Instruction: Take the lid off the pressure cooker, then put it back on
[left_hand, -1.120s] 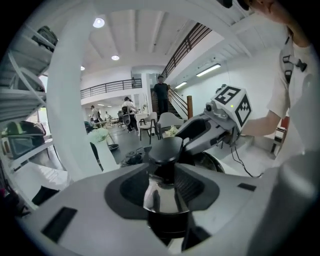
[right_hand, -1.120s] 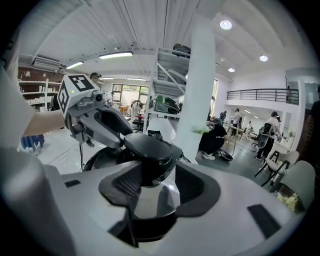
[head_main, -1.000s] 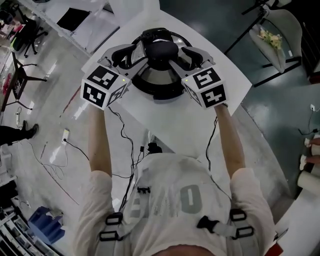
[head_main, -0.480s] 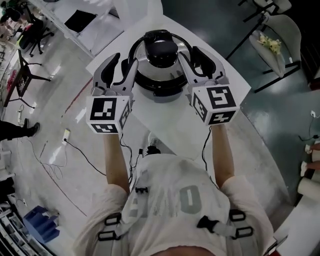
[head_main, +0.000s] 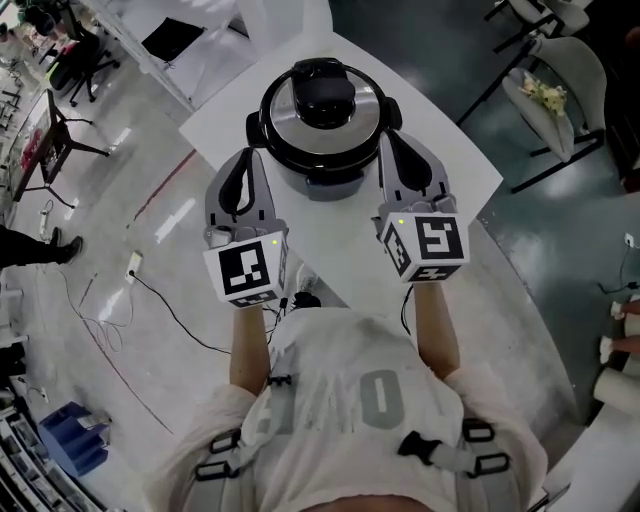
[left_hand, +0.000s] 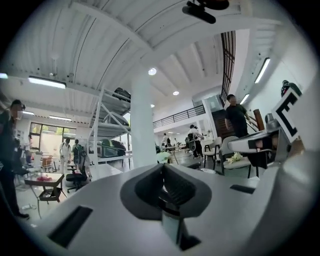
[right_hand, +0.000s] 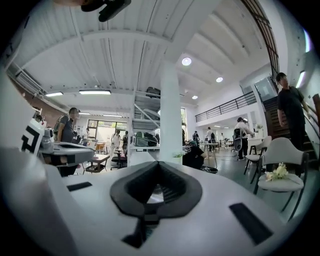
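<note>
Nearest the camera, low in the head view, the person's forearms reach forward side by side. The left tool (head_main: 249, 153) sits left of centre and the right tool (head_main: 391, 140) right of centre, both held over the white worktop (head_main: 340, 240). Each has just been closing, and the left gripper view shows its pads pressed flat together with nothing between them (left_hand: 162, 169). Same on the other side: the right gripper view has the pads meeting on empty air (right_hand: 157, 169). Both tools are clenched and holding nothing, and both look out level across the room instead of down at the job.

Just past their tips, in the upper centre of the head view, stands the pressure cooker (head_main: 318, 175). The lid (head_main: 325, 108) sits on top of it, its black handle in the middle. The tools flank the pot, close beside it but not touching.

My read is that this is a rest pose between steps. With the lid seated and both tools free, it could be the moment before the lift or just after the refit, and these views can't settle which.

If the lid is still to come off, both tools need to open and dip towards it. Then they take it from either side, probably with a twist to unlock it, and lift it straight up while the pot stays put.
</note>
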